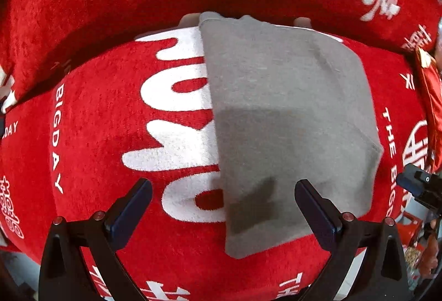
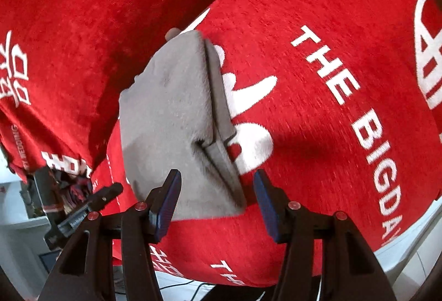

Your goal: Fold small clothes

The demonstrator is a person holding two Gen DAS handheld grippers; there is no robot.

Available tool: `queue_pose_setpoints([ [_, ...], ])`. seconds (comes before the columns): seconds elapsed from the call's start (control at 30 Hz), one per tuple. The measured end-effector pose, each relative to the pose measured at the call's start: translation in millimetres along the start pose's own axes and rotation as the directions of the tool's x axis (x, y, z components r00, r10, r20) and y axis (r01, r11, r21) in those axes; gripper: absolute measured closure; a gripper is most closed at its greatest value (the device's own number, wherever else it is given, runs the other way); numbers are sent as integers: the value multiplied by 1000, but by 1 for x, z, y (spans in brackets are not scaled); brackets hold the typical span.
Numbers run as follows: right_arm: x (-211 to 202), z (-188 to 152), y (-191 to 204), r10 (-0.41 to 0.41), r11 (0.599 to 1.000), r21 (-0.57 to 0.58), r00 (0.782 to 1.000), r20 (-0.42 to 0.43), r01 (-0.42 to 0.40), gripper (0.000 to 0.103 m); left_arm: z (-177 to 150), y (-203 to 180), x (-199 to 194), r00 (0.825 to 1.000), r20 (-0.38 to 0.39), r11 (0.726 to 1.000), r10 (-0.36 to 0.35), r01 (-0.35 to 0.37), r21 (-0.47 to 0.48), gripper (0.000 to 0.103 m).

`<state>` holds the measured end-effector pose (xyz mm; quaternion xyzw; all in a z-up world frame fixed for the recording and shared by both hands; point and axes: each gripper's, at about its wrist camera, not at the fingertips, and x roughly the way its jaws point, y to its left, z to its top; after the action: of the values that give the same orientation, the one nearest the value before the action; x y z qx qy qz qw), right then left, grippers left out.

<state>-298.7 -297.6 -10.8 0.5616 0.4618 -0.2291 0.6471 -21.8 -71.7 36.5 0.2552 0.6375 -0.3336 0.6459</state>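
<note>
Cloth [image 1: 287,113] folded on red cover [image 1: 96,113]
Grey and flat. Left gripper [image 1: 223,207] and right gripper [image 2: 218,198] hang above it, fingers apart, nothing between them.

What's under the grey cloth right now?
The grey cloth lies on a red cover with white lettering, part of it hidden beneath the cloth. Whether anything else is underneath cannot be seen.

grey garment [image 1: 287,118], folded, flat on red cloth [image 1: 96,135]
</note>
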Motion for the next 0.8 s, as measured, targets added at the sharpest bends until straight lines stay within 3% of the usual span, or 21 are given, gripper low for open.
queue_pose_setpoints([
  [0.33, 24, 47, 13, 4, 997, -71, 999, -44, -7, 43, 29, 14, 10, 1000, 16, 997, -23, 24, -79, 0],
  [0.8, 67, 85, 8, 27, 992, -122, 990, -135, -43, 42, 52, -3, 33, 1000, 15, 997, 6, -5, -80, 0],
])
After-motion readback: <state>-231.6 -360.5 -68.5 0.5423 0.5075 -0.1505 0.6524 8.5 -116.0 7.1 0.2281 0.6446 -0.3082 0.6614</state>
